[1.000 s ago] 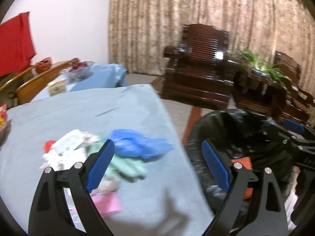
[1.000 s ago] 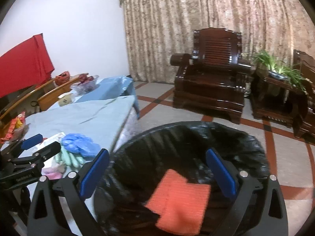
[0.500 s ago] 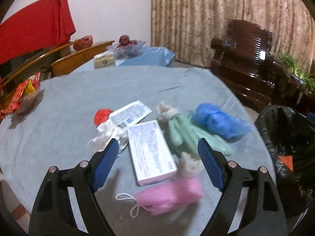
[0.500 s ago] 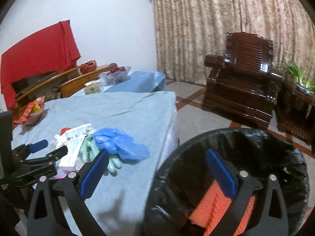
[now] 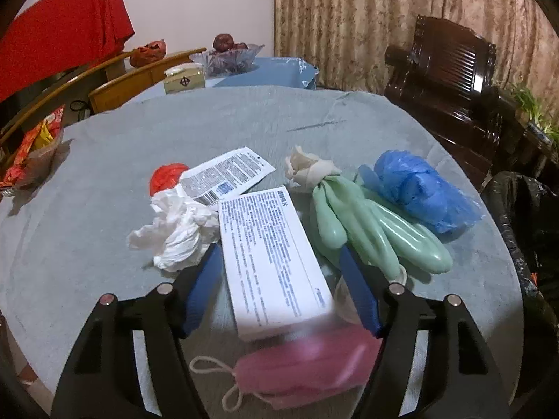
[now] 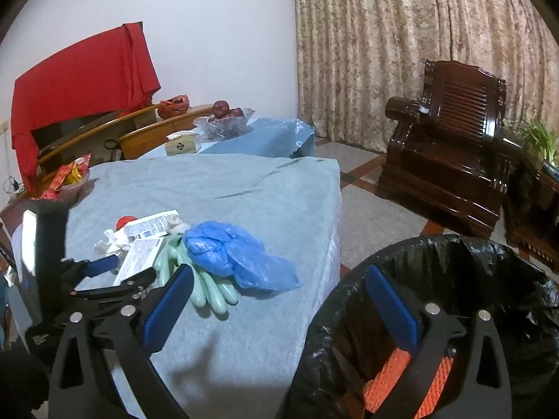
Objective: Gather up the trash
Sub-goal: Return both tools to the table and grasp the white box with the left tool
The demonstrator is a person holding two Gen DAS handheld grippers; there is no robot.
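Left gripper [image 5: 279, 276] straddles the white printed box [image 5: 274, 262], jaws just been closing in, blue pads beside its long edges but contact is hard to tell. Right gripper [image 6: 279, 310] hangs spread wide and empty, partly over the black-lined trash bin [image 6: 489, 279]. One orange cloth [image 6: 394, 380] is binned already. Left on the table [image 5: 104, 160]: one box, one printed sachet [image 5: 227, 174], one crumpled tissue [image 5: 174, 230], one red wad [image 5: 166, 176], one green glove [image 5: 370, 230], one blue plastic cover [image 5: 419, 188], one pink mask [image 5: 307, 366] beneath the fingers.

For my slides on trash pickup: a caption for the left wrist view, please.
Left gripper, jaws closing, straddles a white box among gloves, a tissue and a pink mask.
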